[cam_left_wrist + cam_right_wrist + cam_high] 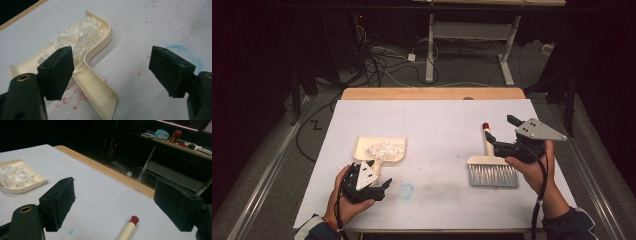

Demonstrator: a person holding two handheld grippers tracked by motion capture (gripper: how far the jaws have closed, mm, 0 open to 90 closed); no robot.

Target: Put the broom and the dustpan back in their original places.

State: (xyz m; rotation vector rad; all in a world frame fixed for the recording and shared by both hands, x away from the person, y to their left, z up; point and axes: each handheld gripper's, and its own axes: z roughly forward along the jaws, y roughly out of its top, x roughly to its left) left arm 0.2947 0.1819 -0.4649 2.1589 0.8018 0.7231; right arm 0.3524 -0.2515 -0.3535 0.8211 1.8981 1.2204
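1. The cream plastic dustpan [379, 149], holding a heap of white shredded paper scraps [384, 148], lies on the white table cover [437, 125] left of centre. Its short flat handle points towards the person.
2. The left gripper [371, 186] hovers just beside that handle with jaws spread wide, grasping nothing.
3. The right gripper [501, 135] is likewise released, jaws apart above the hand brush with a cream wooden handle, red tip and grey bristles [490, 165], which lies flat at the right.
4. The pan looks light, stiff and smooth, so likely slippery; its handle [96, 87] is the place to pinch, kept level, since the loose scraps would spill easily.
5. No brand, label or writing is readable.
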